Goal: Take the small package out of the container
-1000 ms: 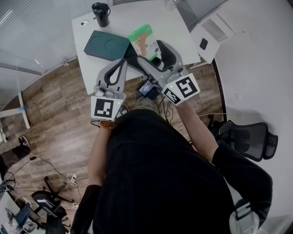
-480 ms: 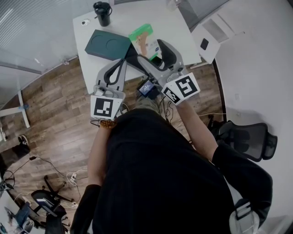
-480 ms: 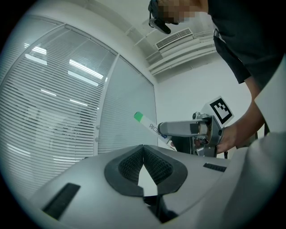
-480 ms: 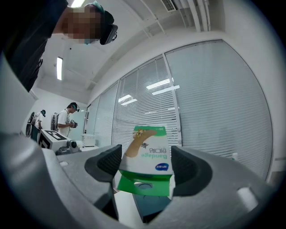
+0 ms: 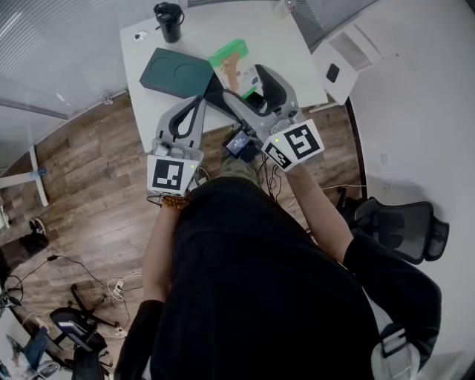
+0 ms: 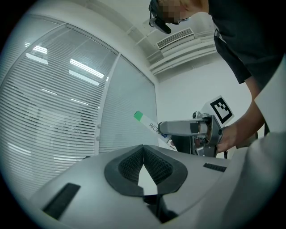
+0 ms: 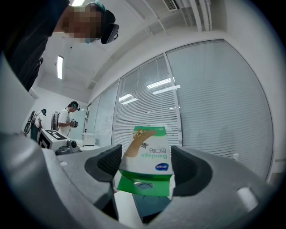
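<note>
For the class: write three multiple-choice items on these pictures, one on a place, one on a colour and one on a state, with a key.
1. Where is the black cup? A on the table's far corner; B on a shelf; C in a sink.
2. What colour is the container? A red; B dark green; C yellow.
3. What does the right gripper hold? A nothing; B a spoon; C the bandage box.

Key: A, the head view shows it there; B, its top is dark green; C, both jaws press on the box's sides.

Glossy paper package (image 7: 147,156), matt wood-plank floor (image 5: 89,200)
</note>
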The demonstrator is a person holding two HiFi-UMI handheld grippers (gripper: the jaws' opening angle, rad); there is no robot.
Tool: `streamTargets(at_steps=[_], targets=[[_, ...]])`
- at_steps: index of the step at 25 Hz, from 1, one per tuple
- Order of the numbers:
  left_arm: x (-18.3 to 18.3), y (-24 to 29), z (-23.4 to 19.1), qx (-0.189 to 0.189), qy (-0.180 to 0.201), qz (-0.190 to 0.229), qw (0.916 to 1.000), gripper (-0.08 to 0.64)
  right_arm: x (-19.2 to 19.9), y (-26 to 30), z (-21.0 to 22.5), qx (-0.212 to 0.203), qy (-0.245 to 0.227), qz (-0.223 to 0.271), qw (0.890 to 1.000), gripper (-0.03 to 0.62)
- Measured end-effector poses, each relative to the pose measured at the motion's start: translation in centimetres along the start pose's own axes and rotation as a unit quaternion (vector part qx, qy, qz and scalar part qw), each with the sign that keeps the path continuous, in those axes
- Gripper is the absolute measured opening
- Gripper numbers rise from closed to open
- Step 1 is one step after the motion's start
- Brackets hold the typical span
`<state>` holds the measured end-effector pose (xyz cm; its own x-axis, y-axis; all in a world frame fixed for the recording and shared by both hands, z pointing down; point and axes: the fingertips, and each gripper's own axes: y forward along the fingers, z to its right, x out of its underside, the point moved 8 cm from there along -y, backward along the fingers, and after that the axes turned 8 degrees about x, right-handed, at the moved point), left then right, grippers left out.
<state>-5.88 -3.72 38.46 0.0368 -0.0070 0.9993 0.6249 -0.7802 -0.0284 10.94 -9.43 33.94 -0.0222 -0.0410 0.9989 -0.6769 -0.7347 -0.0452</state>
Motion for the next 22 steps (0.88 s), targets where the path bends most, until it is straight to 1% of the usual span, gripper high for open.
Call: streamTargets(at_steps=[22], targets=[[-0.16,-0.49,0.25,0.003,0.002,0.001,1.0000,0.000,-0.66,-0.26,-0.47,0.004,-0.005,0.005,1.000,0.341]])
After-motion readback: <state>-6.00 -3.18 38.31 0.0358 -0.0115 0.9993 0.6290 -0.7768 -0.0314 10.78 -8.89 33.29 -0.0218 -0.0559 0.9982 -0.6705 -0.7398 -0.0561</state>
